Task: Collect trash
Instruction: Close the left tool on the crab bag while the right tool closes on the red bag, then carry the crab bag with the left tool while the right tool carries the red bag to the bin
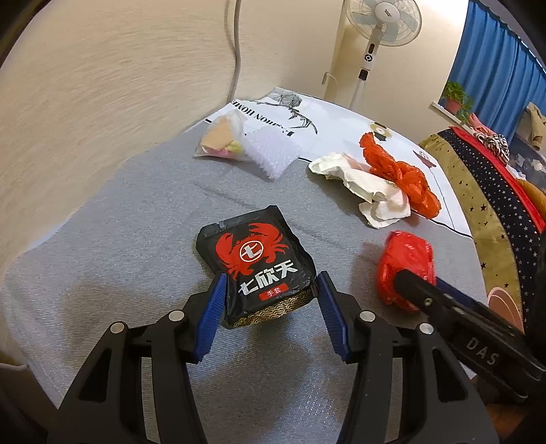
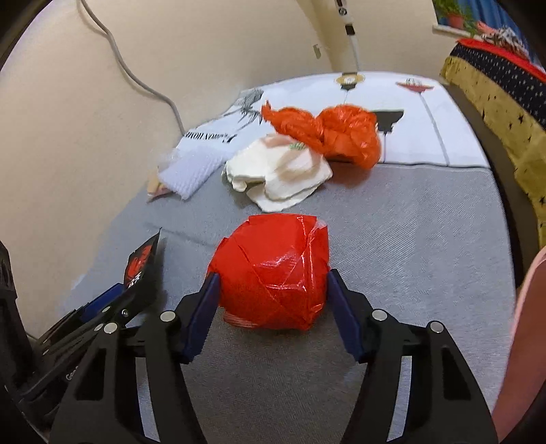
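Note:
A black packet with a red crab print (image 1: pixel 254 263) lies on the grey bed cover (image 1: pixel 136 222). My left gripper (image 1: pixel 271 283) is open with its fingers on either side of the packet's near end. A red plastic ball of trash (image 2: pixel 273 269) lies to the right; it also shows in the left wrist view (image 1: pixel 406 263). My right gripper (image 2: pixel 271 283) is open and straddles the red ball, its blue pads close to both sides. The packet's edge (image 2: pixel 143 263) and the left gripper show at the lower left of the right wrist view.
Farther back lie a crumpled white paper (image 1: pixel 368 188), an orange plastic bag (image 1: pixel 399 170), white bubble wrap (image 1: pixel 269 150) and a clear bag of scraps (image 1: pixel 221 140). A wall runs along the left. A fan (image 1: pixel 378 24) stands behind. A starred quilt (image 1: pixel 488 205) is at the right.

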{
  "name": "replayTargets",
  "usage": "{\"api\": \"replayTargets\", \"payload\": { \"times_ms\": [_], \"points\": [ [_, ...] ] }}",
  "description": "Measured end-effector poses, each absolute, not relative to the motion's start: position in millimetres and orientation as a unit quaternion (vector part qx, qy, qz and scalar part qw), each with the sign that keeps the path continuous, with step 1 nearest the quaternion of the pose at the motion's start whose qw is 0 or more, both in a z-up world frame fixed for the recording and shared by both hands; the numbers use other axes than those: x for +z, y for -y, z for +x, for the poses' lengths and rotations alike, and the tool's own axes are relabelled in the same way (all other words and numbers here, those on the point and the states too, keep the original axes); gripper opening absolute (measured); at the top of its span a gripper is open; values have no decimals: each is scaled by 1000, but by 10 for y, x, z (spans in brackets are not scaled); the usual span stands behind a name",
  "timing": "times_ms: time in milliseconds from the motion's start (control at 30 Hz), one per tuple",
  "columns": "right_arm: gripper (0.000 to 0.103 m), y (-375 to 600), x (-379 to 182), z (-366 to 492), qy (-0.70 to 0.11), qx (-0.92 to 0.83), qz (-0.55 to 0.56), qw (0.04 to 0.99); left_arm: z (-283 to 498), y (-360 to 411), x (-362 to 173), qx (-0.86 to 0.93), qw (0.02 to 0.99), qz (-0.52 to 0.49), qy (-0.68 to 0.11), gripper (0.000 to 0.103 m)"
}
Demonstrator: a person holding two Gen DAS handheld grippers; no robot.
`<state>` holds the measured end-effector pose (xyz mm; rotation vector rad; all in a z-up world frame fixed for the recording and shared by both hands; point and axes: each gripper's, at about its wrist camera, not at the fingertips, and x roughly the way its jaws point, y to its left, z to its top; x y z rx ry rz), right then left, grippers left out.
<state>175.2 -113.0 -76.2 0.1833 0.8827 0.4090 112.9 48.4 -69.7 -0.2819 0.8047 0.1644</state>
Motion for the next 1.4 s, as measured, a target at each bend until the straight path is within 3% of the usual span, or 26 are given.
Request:
{"api": "replayTargets", "payload": {
  "times_ms": [1400],
  "points": [
    [63, 2608, 829, 428, -282, 24, 33, 959, 650, 379, -6, -52, 952, -54, -297, 52]
  ]
}}
